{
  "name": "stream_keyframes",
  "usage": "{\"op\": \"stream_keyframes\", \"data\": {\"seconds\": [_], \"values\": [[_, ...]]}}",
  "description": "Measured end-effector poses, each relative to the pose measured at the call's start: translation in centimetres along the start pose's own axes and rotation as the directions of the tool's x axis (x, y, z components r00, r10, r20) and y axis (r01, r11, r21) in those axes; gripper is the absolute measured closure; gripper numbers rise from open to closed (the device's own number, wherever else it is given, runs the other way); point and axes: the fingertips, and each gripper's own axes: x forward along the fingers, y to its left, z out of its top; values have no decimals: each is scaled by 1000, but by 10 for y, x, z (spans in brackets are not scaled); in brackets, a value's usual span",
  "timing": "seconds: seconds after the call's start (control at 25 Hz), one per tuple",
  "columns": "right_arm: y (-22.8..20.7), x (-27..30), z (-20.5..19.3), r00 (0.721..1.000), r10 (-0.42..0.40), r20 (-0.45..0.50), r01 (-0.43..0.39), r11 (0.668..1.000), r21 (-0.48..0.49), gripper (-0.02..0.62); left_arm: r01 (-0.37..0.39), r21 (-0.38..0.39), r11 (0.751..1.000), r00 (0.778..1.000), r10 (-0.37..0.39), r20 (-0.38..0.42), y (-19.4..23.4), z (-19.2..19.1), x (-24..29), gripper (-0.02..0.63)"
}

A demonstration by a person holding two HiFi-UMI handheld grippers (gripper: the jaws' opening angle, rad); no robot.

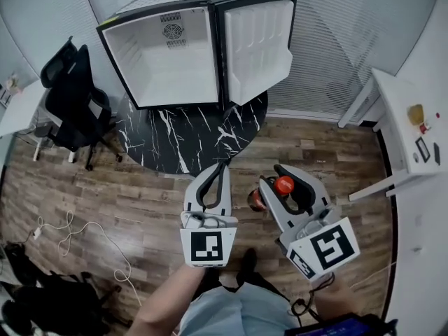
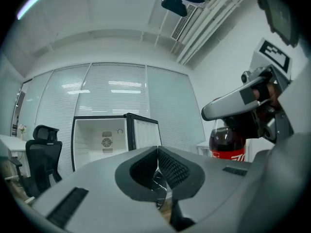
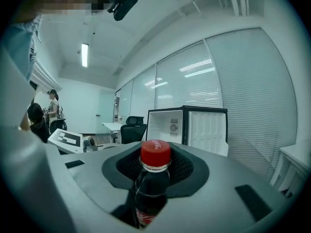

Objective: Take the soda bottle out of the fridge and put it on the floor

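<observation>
The small fridge (image 1: 168, 54) stands at the back with its door (image 1: 257, 44) swung open and its white inside bare. My right gripper (image 1: 278, 180) is shut on the soda bottle (image 1: 283, 185), a dark cola bottle with a red cap, held upright over the wood floor. In the right gripper view the bottle (image 3: 153, 183) stands between the pads (image 3: 182, 166), with the fridge (image 3: 187, 125) far beyond. My left gripper (image 1: 222, 166) hangs beside it, shut with nothing in it. In the left gripper view its jaws (image 2: 158, 152) meet, and the bottle (image 2: 227, 142) shows at the right.
A round black marble-pattern mat (image 1: 189, 135) lies under the fridge. A black office chair (image 1: 73, 96) stands left of it. A white desk (image 1: 406, 124) runs along the right wall. A white cable (image 1: 70, 233) and dark bags (image 1: 35, 292) lie at the lower left.
</observation>
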Motion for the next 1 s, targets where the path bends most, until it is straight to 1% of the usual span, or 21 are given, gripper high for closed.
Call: {"op": "stream_keyframes", "data": {"seconds": [0.12,0.16,0.4,0.56,0.72,0.88,1.0], "values": [[-8,-9,-21,1000,-18,-14,18,1000,23,460,52,45,998,999,-52,1,-21,-6,3,587],[-10,-12,-28,1000,-22,-18,23,999,30,460,68,48,997,998,-68,-5,-28,-9,4,586],[-25,-24,-67,998,-60,-25,62,996,66,460,127,-15,992,991,-127,-36,-59,-36,12,586],[-40,-31,-93,994,-102,-39,105,991,84,462,162,-32,986,985,-163,-50,-78,-53,21,587],[-60,-35,-113,986,-167,-6,167,982,89,462,200,-39,979,977,-203,-72,-97,-74,28,588],[-73,-36,-148,981,-192,-38,195,976,99,462,220,-81,972,971,-226,-74,-110,-99,40,588],[-83,-37,-174,975,-214,-58,219,969,115,462,241,-84,967,965,-248,-89,-122,-122,49,588]]}}
